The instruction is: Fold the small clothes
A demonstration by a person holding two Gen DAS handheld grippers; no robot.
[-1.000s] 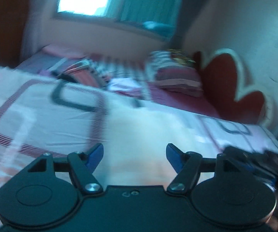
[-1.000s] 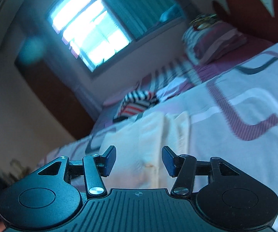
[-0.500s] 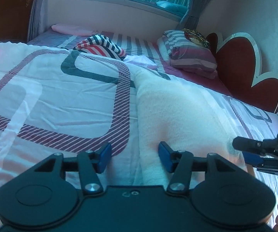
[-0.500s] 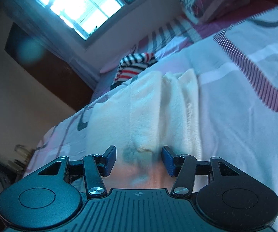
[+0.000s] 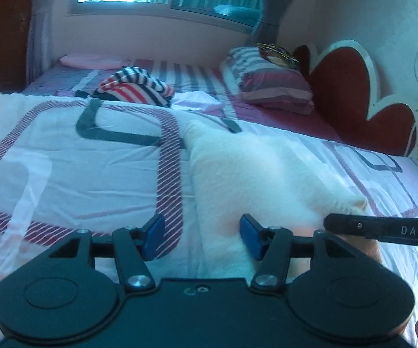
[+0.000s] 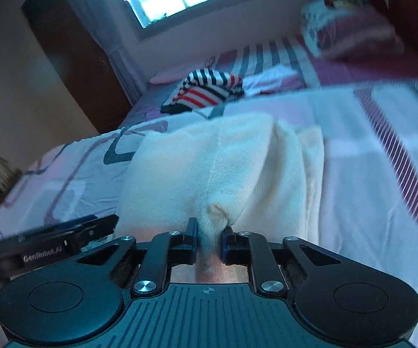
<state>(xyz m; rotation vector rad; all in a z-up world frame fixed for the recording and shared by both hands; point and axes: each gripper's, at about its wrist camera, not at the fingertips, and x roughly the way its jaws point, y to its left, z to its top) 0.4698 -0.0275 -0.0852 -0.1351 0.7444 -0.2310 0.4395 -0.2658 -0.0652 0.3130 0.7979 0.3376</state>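
On the patterned bedspread (image 5: 64, 168), a cream fleece garment (image 5: 255, 174) is spread out flat, and its near edge is pinched into a little bunch between the closed fingers of the right gripper (image 6: 210, 242). The left gripper (image 5: 201, 239) is held wide apart over the garment's left edge, nothing gripped. A striped top (image 5: 136, 87) is heaped further back by the pillow (image 5: 270, 87).

Cream fleece garment (image 5: 255, 174) lies flat on the bedspread, near edge bunched.
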